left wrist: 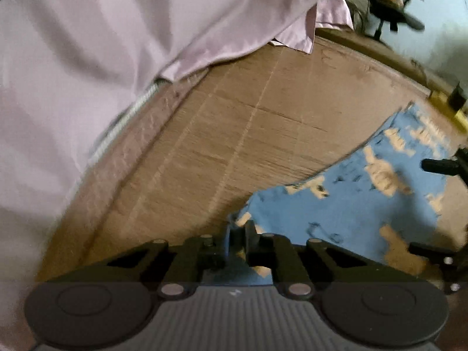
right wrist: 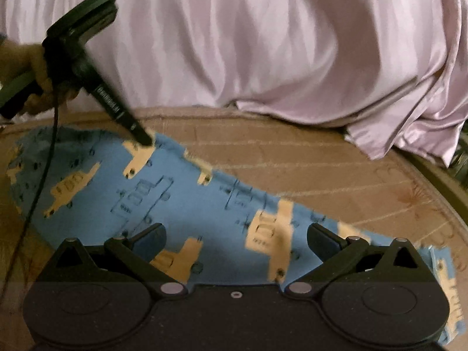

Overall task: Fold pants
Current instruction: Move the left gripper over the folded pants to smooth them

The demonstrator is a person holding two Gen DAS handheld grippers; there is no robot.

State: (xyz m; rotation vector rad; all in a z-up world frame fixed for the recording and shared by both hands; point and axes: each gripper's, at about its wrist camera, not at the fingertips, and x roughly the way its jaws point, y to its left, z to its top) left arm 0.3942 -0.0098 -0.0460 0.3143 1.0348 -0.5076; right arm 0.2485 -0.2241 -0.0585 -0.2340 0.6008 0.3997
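Blue pants [right wrist: 187, 204] with tan truck print lying flat on brown mat [right wrist: 336, 169], right gripper [right wrist: 236, 241] spread wide above them, left gripper [right wrist: 145, 141] tip touching far edge, hand [right wrist: 35, 67] at left, pale pink sheet [right wrist: 263, 44] far behind

The pants [right wrist: 187, 204] lie flat on the mat [right wrist: 336, 169], running from left to right before the right gripper [right wrist: 237, 239]. Behind them a sheet [right wrist: 263, 44] drapes onto the mat's far edge. The left gripper [right wrist: 144, 142] touches the pants' far left edge.
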